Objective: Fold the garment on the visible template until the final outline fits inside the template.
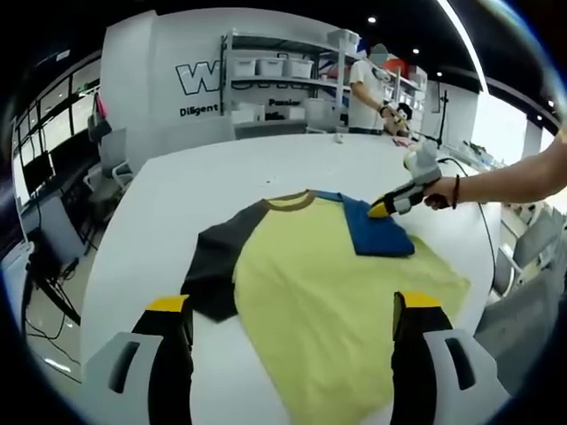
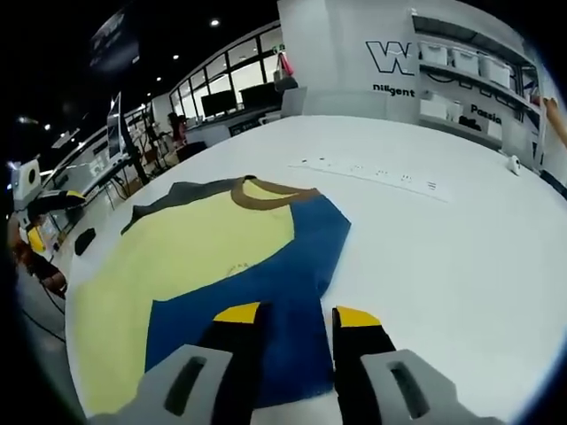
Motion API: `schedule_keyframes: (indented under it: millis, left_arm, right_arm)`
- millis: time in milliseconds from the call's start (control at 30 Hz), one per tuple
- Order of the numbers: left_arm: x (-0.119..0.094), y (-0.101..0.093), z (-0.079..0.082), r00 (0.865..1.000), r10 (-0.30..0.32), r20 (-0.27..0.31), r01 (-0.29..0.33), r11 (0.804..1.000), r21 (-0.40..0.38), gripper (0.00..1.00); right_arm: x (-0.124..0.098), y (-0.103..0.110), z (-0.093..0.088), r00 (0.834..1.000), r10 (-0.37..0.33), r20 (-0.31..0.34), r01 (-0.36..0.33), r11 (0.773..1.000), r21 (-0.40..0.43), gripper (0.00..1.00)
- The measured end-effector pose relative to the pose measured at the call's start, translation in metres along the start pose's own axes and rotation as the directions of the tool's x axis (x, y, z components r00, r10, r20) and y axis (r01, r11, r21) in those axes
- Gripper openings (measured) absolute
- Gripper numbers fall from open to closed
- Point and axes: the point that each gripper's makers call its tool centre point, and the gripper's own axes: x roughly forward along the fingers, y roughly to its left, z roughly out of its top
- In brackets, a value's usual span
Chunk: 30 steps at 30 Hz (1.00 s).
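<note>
Closest to you in the left gripper view, your left gripper (image 1: 292, 305) hangs with its yellow-tipped jaws spread wide and holding nothing, above the near part of the yellow shirt (image 1: 337, 283). The shirt lies flat on the white table (image 1: 213, 177), its brown collar (image 1: 291, 202) on the far side from you, its dark grey sleeve (image 1: 213, 266) spread out to the left, and its blue sleeve (image 1: 376, 228) folded inward over the yellow body. Your right gripper (image 1: 383, 209) comes in from the right with its tip down at the edge of that blue fold. In the right gripper view its jaws (image 2: 297, 319) sit close together over the blue cloth (image 2: 266, 283); you cannot tell whether they pinch it. A person (image 1: 365, 88) stands by the shelves (image 1: 275, 75) behind the table.
</note>
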Motion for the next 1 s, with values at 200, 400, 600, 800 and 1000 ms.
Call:
schedule_keyframes:
  millis: [200,400,600,800,1000]
  left_arm:
    - [0.003,-0.001,0.000,1.000,0.004,-0.007,-0.004,1.000,0.029,0.92]
    - [0.002,-0.004,0.008,1.000,0.001,0.025,-0.002,0.999,0.042,0.89]
    - [0.001,-0.004,0.011,0.999,0.000,0.038,-0.001,0.999,0.042,0.89]
    - [-0.001,-0.004,0.012,0.999,0.004,0.040,-0.006,0.999,0.042,0.89]
    - [-0.003,-0.006,0.015,0.999,0.005,0.049,-0.008,0.999,0.050,0.87]
  right_arm:
    - [-0.002,0.003,0.002,1.000,-0.001,0.005,0.001,1.000,-0.010,0.11]
    - [-0.007,0.000,0.003,1.000,-0.017,0.007,0.017,1.000,-0.012,0.01]
    - [-0.013,-0.001,0.004,1.000,-0.024,0.012,0.024,0.999,-0.020,0.00]
    - [-0.027,-0.008,0.009,0.999,-0.043,0.031,0.043,0.999,-0.032,0.00]
    - [-0.050,-0.033,0.007,0.993,-0.112,0.035,0.114,0.993,-0.041,0.00]
